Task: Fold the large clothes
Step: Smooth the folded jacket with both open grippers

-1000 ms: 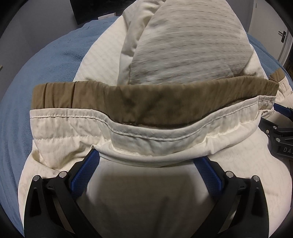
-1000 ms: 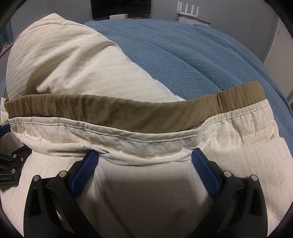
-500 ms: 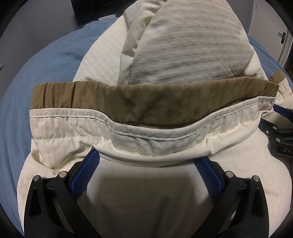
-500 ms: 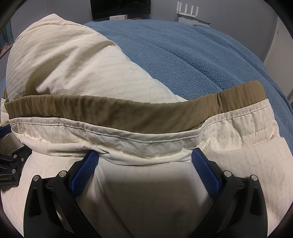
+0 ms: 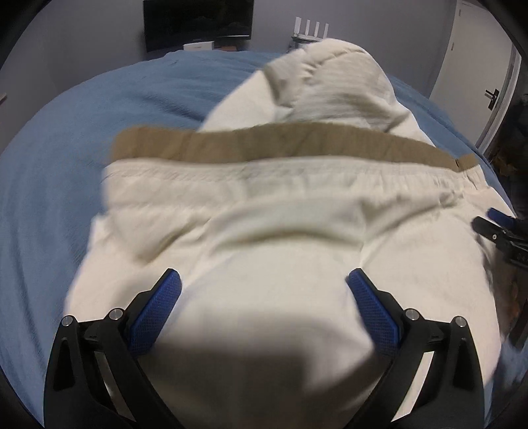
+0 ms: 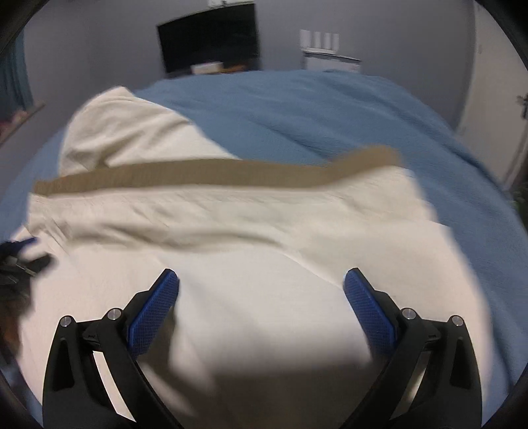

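Released: cream garment point(image 5: 270, 231), tan hem point(image 5: 264, 145) dropped onto bed point(image 5: 66, 165); my jaws apart, empty. Soft, light; regrip hem corners.

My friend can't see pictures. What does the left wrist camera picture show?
A big cream-coloured garment with a tan waistband lies on a blue blanket, filling most of the blurry view. The left gripper is open just above it, blue fingers wide apart. The right gripper peeks in at the right edge, and a dark screen stands far behind.
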`<state>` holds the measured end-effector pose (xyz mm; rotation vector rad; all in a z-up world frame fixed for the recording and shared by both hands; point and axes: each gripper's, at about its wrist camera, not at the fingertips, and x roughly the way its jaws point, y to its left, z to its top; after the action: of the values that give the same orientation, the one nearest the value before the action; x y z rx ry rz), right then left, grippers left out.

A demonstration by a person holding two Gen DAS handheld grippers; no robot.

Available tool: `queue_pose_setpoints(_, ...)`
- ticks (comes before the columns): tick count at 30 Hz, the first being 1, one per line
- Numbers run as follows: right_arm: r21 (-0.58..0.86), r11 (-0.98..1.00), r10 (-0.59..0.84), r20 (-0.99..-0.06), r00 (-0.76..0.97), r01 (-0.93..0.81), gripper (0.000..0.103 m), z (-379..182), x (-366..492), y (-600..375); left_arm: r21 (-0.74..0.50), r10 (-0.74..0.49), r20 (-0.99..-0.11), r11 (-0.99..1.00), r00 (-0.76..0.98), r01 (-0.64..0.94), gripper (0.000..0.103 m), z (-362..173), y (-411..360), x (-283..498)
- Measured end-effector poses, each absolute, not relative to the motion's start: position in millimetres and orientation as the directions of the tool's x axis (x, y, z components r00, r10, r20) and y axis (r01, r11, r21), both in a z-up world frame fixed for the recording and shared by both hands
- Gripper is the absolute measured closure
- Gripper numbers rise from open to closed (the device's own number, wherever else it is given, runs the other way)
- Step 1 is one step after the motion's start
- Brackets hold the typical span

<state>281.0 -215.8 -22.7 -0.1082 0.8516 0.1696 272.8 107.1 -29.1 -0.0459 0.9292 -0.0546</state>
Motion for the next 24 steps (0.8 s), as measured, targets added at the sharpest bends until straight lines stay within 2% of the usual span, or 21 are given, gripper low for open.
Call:
queue_pose_setpoints(2,-0.053,0.980,0.086,-0.757,0.647,-0.191,0.006,-31,275,-233,-0.052,-0.053,-0.804,0.998,0.592,0.020,0.005,-30,116,259)
queue_pose_setpoints(5,-0.003,0.983,0.118,-0.763,0.635,-0.186,0.006,-47,277,-242,-0.079,-0.068,-0.821,0.997,0.566,0.006,0.005,-43,125,259)
queue_pose_setpoints(9,-0.019,0.985,0.098,-0.763,0.639,-0.174,0.006,-57,289,-237,-0.017,-0.010,-0.825,1.000,0.565,-0.007,0.005,-51,115,271)
queue_pose_setpoints(16,0.003,0.982,0.125,-0.757,0.641,-0.188,0.007,-38,272,-247,-0.023,-0.013,-0.831,1.000,0.555,-0.011,0.007,-32,113,257)
queue_pose_setpoints(21,0.004,0.968,0.173,-0.736,0.655,-0.251,0.007,-28,218,-254,-0.021,-0.053,-0.824,0.998,0.564,0.063,0.007,-16,109,207)
queue_pose_setpoints(24,-0.034,0.956,0.176,-0.730,0.661,-0.293,0.007,-26,191,-253,0.066,-0.018,-0.840,0.989,0.542,0.136,0.007,-24,93,178)
